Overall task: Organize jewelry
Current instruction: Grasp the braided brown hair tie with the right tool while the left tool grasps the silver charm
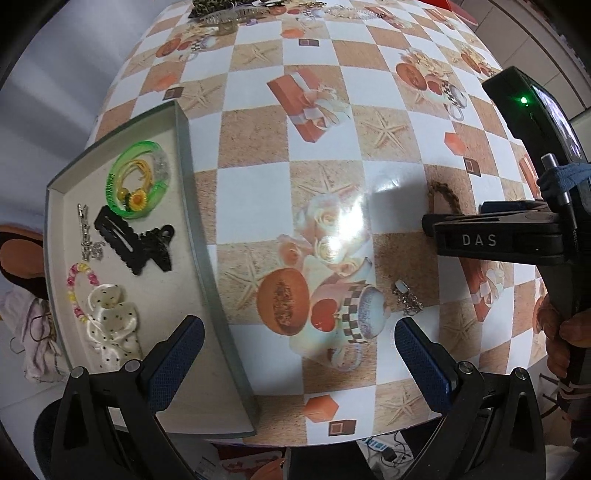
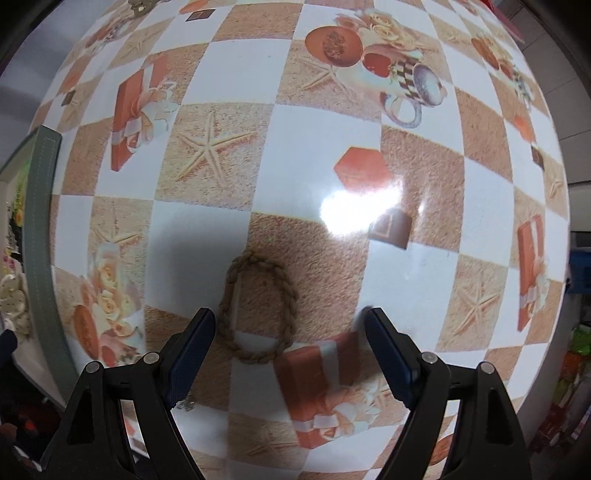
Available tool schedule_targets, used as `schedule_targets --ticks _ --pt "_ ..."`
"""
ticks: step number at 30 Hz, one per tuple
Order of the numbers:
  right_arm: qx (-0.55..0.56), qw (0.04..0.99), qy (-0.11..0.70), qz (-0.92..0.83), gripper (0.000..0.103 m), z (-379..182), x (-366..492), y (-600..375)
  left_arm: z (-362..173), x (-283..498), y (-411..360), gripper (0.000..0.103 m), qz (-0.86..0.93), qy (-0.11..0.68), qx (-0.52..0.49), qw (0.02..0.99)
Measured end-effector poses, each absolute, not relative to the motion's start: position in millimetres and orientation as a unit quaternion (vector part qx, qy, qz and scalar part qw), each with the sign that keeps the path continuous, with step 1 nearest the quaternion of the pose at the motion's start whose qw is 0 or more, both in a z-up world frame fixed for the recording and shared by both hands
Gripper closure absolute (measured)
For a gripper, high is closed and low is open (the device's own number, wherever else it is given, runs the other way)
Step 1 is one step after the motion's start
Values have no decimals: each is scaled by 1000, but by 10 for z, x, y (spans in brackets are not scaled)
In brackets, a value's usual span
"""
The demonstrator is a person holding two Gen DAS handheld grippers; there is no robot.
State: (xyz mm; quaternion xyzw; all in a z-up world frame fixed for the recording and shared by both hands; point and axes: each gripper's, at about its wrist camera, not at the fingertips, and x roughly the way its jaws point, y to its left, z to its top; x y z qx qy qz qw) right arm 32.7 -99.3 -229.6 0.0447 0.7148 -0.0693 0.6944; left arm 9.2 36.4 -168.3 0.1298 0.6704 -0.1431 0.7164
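Left gripper [image 1: 299,354] spread wide, nothing between its blue pads [image 1: 177,363]; it hangs over the near edge of the table [image 1: 258,125], left finger above the tray, right finger above the printed oilcloth.

Right gripper [image 2: 290,363] also spread, holding nothing; the braided rope bracelet [image 2: 258,306] lies flat on the cloth just ahead of and between the fingertips, nearer the left pad [image 2: 192,354]; cannot tell whether that pad touches the loop; right pad clearly apart from it. In the left wrist view the same bracelet [image 1: 445,195] is mostly hidden behind the right gripper body [image 1: 495,240], only a curved bit showing.

Grey-rimmed tray [image 1: 201,236] sits at the table's left side; inside it: green translucent bangle [image 1: 138,181] with a yellow sunflower hair tie [image 1: 136,197] lying within its ring; black scalloped snap clip [image 1: 114,232] touching a black claw clip [image 1: 157,245]; silver pin [image 1: 86,236] just left of the snap clip; pink-and-yellow bead bracelet [image 1: 79,288] beside a cream polka-dot bow [image 1: 114,325] at the near end.

Small silver chain with a pale pendant [image 1: 406,297] lies loose on the cloth, outside the tray, between the two grippers and near the left gripper's right finger.

Far edge of the table: a pile of other accessories [image 1: 225,16], blurred, including what looks like a clear claw clip; details too small to tell.
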Motion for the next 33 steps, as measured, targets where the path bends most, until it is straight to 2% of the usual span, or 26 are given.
schedule_targets --ticks 10,16,21,23,25,28,31,33 --pt "38 708 702 -72 20 -2265 286 -1204 -1857 62 219 0 -147 687 124 701" --pt "34 720 690 -70 43 -2157 320 -1317 -2028 80 110 0 -144 695 115 695" --pt "26 726 685 -63 81 -2090 347 -1309 -2198 121 -70 0 -149 706 104 684" --pt "27 727 684 -61 88 -2085 356 -1332 -2232 110 -149 7 -160 708 99 680" --pt "30 728 683 -58 89 -2078 358 -1361 -2285 79 -288 8 -170 712 97 675" --pt "33 729 681 -55 89 -2076 349 -1355 -2341 26 -438 21 -184 716 97 666" --pt "34 730 680 -55 89 -2076 337 -1343 -2361 -38 -584 24 -191 712 107 667" --pt "37 731 679 -56 89 -2120 285 -1403 -2350 -70 -678 33 -194 707 116 670"
